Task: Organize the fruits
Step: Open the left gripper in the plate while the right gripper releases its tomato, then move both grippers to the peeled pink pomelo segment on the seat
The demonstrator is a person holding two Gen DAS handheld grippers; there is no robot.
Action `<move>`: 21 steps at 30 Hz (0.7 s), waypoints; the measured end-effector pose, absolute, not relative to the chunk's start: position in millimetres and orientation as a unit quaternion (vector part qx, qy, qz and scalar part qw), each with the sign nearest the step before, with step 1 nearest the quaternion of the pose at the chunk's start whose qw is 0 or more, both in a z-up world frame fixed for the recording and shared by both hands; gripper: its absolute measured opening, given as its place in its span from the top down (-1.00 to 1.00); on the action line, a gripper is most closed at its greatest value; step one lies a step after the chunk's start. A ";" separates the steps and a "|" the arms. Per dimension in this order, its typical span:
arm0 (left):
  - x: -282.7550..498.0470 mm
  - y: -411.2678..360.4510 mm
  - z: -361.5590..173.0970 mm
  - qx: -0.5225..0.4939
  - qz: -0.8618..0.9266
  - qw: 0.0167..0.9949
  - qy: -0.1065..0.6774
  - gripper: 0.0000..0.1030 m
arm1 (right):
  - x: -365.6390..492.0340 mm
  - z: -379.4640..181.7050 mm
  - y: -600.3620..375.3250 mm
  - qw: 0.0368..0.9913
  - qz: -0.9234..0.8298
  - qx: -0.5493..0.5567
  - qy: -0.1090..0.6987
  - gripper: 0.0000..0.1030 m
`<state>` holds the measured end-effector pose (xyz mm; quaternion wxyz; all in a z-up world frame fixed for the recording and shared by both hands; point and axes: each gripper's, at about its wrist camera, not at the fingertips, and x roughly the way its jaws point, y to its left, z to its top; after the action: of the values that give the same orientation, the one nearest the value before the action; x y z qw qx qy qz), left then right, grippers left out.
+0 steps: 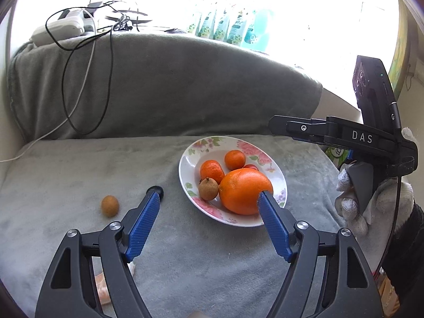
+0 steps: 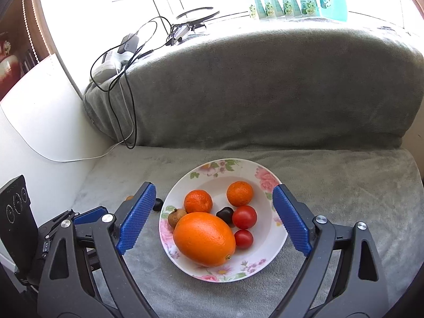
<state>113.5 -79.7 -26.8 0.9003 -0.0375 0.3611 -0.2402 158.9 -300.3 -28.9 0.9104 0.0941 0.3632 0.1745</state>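
Observation:
A white floral plate (image 2: 265,262) lies on the grey blanket. It holds a big orange (image 2: 204,238), two mandarins (image 2: 198,201), two red tomatoes (image 2: 244,216), a dark fruit (image 2: 225,214) and a small brown fruit (image 2: 176,216). My right gripper (image 2: 214,186) hangs open over the plate's near side, with nothing between its pads. My left gripper (image 1: 209,193) is open at the plate's (image 1: 190,164) left edge, its right pad in front of the big orange (image 1: 243,190). A second brown fruit (image 1: 109,206) lies loose on the blanket, left of that gripper.
The blanket (image 2: 331,185) covers a sofa seat and its backrest (image 2: 265,92). Black and white cables (image 2: 127,92) hang down the backrest from a white adapter. Tissue packs (image 2: 286,0) stand on the bright sill. A gloved hand (image 1: 352,204) holds the right gripper.

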 end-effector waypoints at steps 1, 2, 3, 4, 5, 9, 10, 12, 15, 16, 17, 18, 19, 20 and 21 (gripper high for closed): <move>112.4 -77.9 -26.6 -0.036 -0.238 0.901 0.360 -0.49 | 157.4 -28.1 -298.1 0.911 0.176 0.091 0.361 -0.79; 110.6 -75.7 -26.2 -0.034 -0.235 0.902 0.359 -0.49 | 155.4 -27.3 -295.7 0.912 0.178 0.089 0.358 -0.79; 108.6 -73.6 -26.2 -0.033 -0.233 0.904 0.358 -0.49 | 153.9 -26.4 -293.7 0.913 0.180 0.088 0.356 -0.79; 106.7 -71.1 -26.0 -0.033 -0.230 0.905 0.357 -0.49 | 152.5 -25.7 -291.7 0.913 0.182 0.087 0.354 -0.79; 104.9 -68.2 -26.0 -0.033 -0.226 0.906 0.357 -0.49 | 151.1 -24.8 -289.5 0.913 0.186 0.086 0.352 -0.79; 97.9 -52.6 -27.1 -0.043 -0.212 0.909 0.355 -0.49 | 145.3 -22.7 -280.1 0.915 0.198 0.081 0.343 -0.79; 96.0 -48.3 -27.3 -0.047 -0.208 0.910 0.355 -0.49 | 144.1 -22.6 -277.4 0.914 0.202 0.080 0.341 -0.79; 92.3 -38.3 -28.0 -0.056 -0.200 0.912 0.354 -0.49 | 141.1 -22.5 -272.2 0.914 0.213 0.077 0.336 -0.79; 83.6 -20.7 -31.3 -0.071 -0.189 0.913 0.355 -0.49 | 135.8 -22.1 -262.7 0.913 0.236 0.071 0.326 -0.79; 80.8 -15.3 -32.7 -0.074 -0.184 0.913 0.356 -0.49 | 133.7 -21.9 -258.9 0.912 0.244 0.066 0.322 -0.79; 77.2 -9.7 -34.5 -0.077 -0.179 0.914 0.357 -0.49 | 131.2 -21.7 -254.8 0.912 0.252 0.061 0.318 -0.79; 74.0 -4.4 -36.5 -0.079 -0.174 0.914 0.359 -0.49 | 128.6 -21.4 -250.8 0.911 0.261 0.056 0.314 -0.79; 70.5 0.9 -39.0 -0.082 -0.170 0.913 0.361 -0.49 | 126.3 -21.4 -246.8 0.910 0.269 0.051 0.311 -0.79; 66.5 6.1 -42.0 -0.086 -0.166 0.913 0.364 -0.49 | 124.3 -21.6 -242.5 0.909 0.276 0.045 0.310 -0.79; 63.3 10.8 -45.2 -0.089 -0.163 0.911 0.368 -0.49 | 122.9 -21.8 -237.9 0.907 0.281 0.041 0.311 -0.79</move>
<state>63.3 10.8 -45.2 0.9113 -0.0894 0.3675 -0.1630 122.9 -237.9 -21.8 0.9071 0.0406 0.3105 0.2814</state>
